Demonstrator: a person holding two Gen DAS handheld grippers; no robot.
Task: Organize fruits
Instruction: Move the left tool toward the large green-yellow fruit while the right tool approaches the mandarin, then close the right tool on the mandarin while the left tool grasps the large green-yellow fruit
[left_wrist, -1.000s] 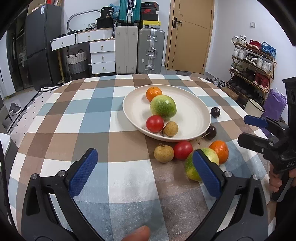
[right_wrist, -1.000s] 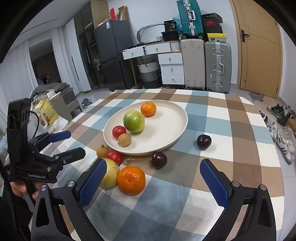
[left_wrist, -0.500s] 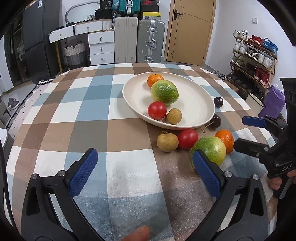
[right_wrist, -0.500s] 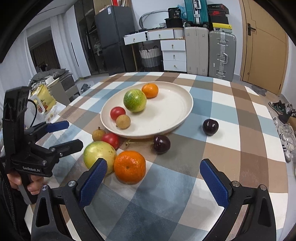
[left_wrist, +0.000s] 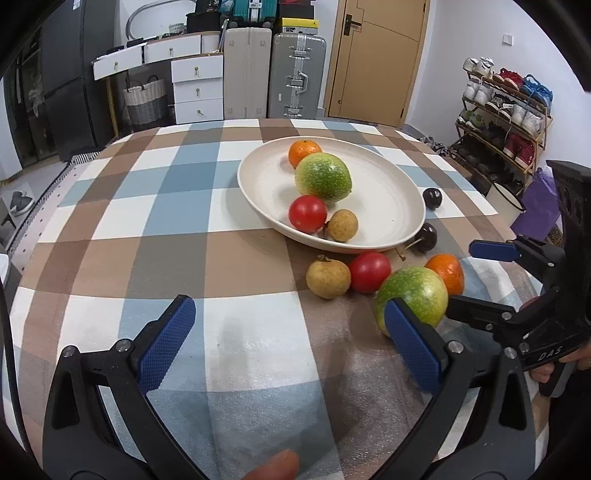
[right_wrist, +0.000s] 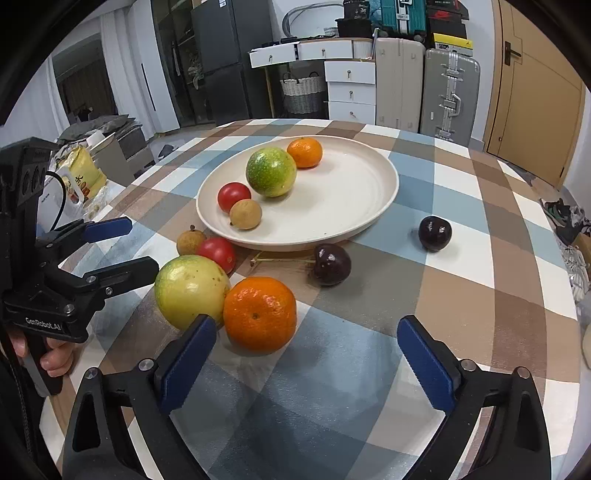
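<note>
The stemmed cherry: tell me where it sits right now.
In the right wrist view the stemmed cherry lies on the tablecloth, just off the near rim of the plate, beyond the loose orange.

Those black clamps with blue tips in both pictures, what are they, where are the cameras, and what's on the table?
They are hand-held grippers, one in each of a person's hands; no robot arm is involved. Each carries a camera looking forward along its two fingers, so you get one picture per gripper. The left gripper and right gripper are both open and hold nothing. On the checked tablecloth sits a cream plate holding an orange, a green fruit, a red tomato and a small brown fruit. Off the plate lie a second orange, a yellow-green fruit, another tomato, a small brown fruit and two dark cherries.
</note>
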